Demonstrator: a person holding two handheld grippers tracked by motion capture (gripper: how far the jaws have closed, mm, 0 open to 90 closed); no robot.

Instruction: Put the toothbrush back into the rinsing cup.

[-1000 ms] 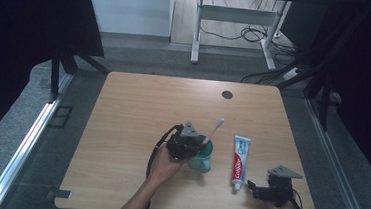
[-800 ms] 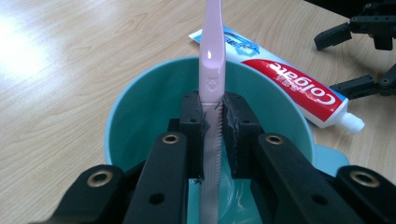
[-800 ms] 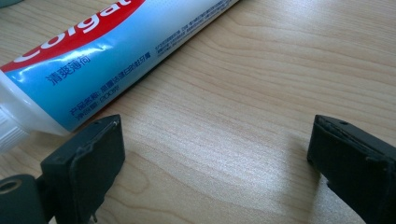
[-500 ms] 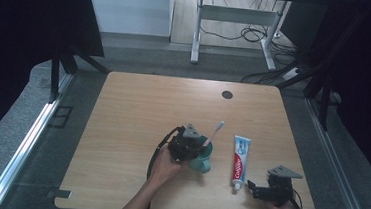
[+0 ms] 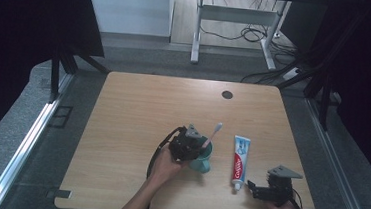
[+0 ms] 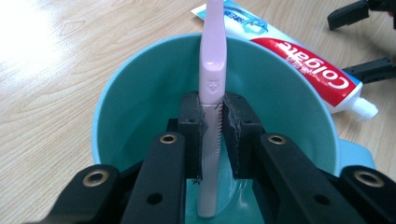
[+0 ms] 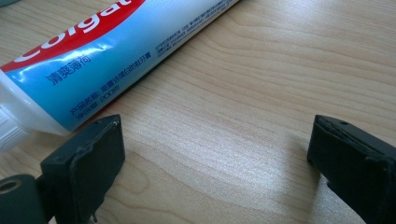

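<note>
The left claw (image 6: 213, 140) is clamped on the pink toothbrush (image 6: 212, 70), whose handle end stands inside the teal cup (image 6: 130, 107) on the tabletop (image 5: 138, 111), brush head leaning up and out over the rim. It probably rests on the cup's bottom, though glare there makes this hard to tell. To finish well, ease the grip off slowly so the brush settles against the wall without tipping the cup. The right claw (image 7: 215, 163) stands apart, empty, just beside the toothpaste tube (image 7: 116, 51).
</note>
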